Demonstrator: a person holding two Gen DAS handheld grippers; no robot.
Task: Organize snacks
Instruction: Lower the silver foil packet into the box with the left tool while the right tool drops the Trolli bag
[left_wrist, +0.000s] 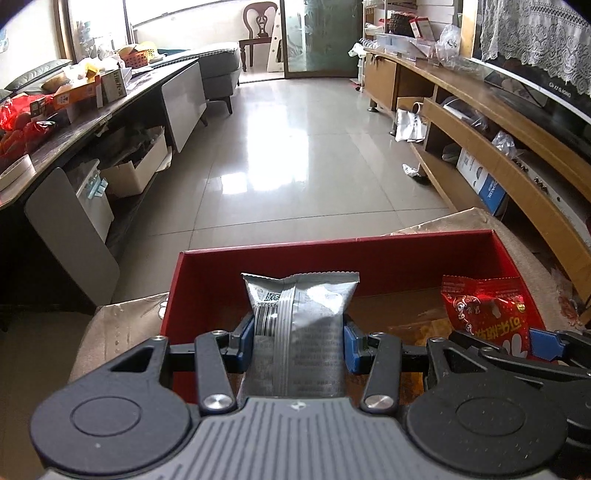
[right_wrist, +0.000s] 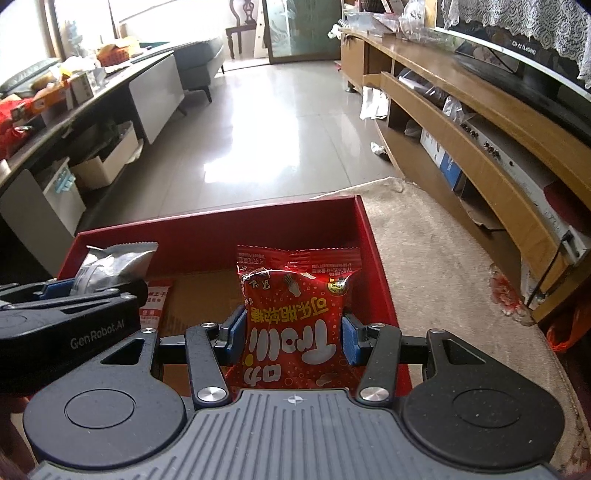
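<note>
My left gripper (left_wrist: 298, 341) is shut on a silver snack packet (left_wrist: 301, 317) and holds it upright over the open red box (left_wrist: 332, 254). My right gripper (right_wrist: 293, 338) is shut on a red snack packet (right_wrist: 295, 317) and holds it over the right half of the same red box (right_wrist: 376, 251). In the left wrist view the red packet (left_wrist: 484, 314) and the right gripper show at the right. In the right wrist view the silver packet (right_wrist: 110, 266) and the left gripper show at the left. A small red-and-white packet (right_wrist: 155, 301) lies on the box's cardboard floor.
The box sits on a beige rug (right_wrist: 443, 266) over cardboard. A long wooden TV cabinet (right_wrist: 461, 122) runs along the right. A dark low table (left_wrist: 92, 114) with clutter stands at the left. Shiny tiled floor (left_wrist: 288, 147) lies beyond the box.
</note>
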